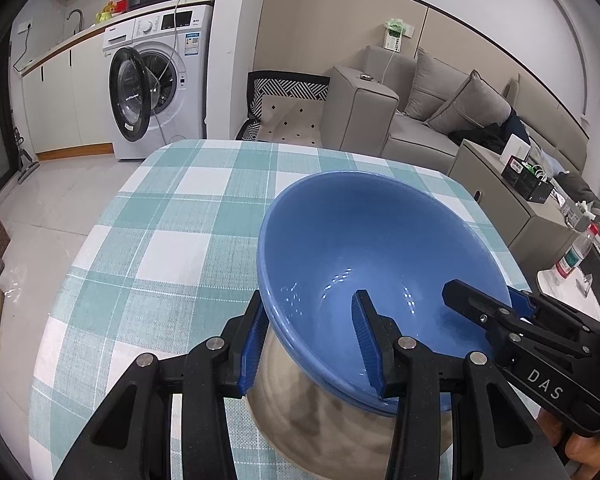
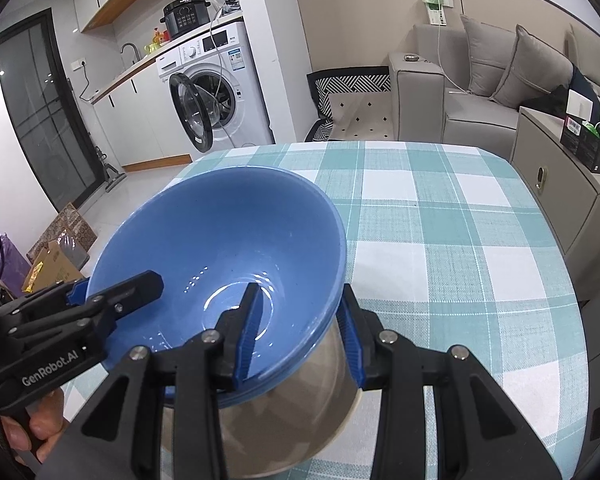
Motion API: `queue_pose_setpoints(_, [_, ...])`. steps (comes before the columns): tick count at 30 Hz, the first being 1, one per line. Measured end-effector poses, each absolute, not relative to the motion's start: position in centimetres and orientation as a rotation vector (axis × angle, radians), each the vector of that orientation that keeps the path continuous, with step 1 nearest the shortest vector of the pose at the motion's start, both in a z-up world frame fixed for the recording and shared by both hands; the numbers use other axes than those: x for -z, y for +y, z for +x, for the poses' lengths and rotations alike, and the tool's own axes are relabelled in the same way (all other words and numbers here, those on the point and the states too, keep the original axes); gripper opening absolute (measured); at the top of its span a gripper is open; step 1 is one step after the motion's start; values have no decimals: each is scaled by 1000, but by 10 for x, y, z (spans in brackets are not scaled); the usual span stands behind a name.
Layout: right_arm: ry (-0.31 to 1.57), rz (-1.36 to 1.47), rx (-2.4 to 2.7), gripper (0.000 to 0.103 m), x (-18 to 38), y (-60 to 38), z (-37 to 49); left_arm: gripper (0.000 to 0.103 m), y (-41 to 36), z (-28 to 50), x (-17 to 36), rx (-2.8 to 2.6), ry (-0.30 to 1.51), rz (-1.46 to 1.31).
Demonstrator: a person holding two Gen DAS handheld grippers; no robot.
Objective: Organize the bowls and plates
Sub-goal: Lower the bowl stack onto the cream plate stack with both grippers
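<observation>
A blue bowl [image 1: 372,248] with a beige outer wall sits nested in another bowl of the same kind, whose rim shows just under it, over the checked tablecloth [image 1: 172,240]. My left gripper [image 1: 312,340] straddles the near-left rim, one finger inside and one outside; the jaws stand apart and touch the wall loosely at most. My right gripper [image 2: 300,332] straddles the near-right rim of the bowl [image 2: 220,240] the same way. Each gripper shows in the other's view: the right gripper [image 1: 500,320] at the right edge, the left gripper [image 2: 100,304] at the left edge.
The table [image 2: 460,240] stands in a living room. A washing machine [image 1: 156,80] with its door open is at the back left, a grey sofa [image 1: 440,112] and side cabinet [image 2: 560,184] at the right. Cardboard boxes [image 2: 56,256] lie on the floor left. A bottle [image 1: 576,256] stands at the right.
</observation>
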State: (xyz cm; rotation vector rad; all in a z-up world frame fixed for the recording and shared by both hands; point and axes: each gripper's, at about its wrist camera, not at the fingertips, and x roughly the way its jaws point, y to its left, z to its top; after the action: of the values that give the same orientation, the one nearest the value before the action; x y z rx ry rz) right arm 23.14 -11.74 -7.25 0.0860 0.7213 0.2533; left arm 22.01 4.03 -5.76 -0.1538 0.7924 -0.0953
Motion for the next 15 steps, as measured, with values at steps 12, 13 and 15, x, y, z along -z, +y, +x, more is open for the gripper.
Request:
queue_pose_setpoints(12, [721, 90, -247, 38, 71, -118, 236, 42, 39, 228, 59, 95, 793, -141])
queue_pose_setpoints(13, [721, 92, -247, 39, 71, -118, 236, 42, 39, 229, 59, 94, 794, -142])
queue_pose_setpoints(15, [724, 94, -251, 40, 71, -118, 236, 43, 39, 231, 59, 95, 797, -142])
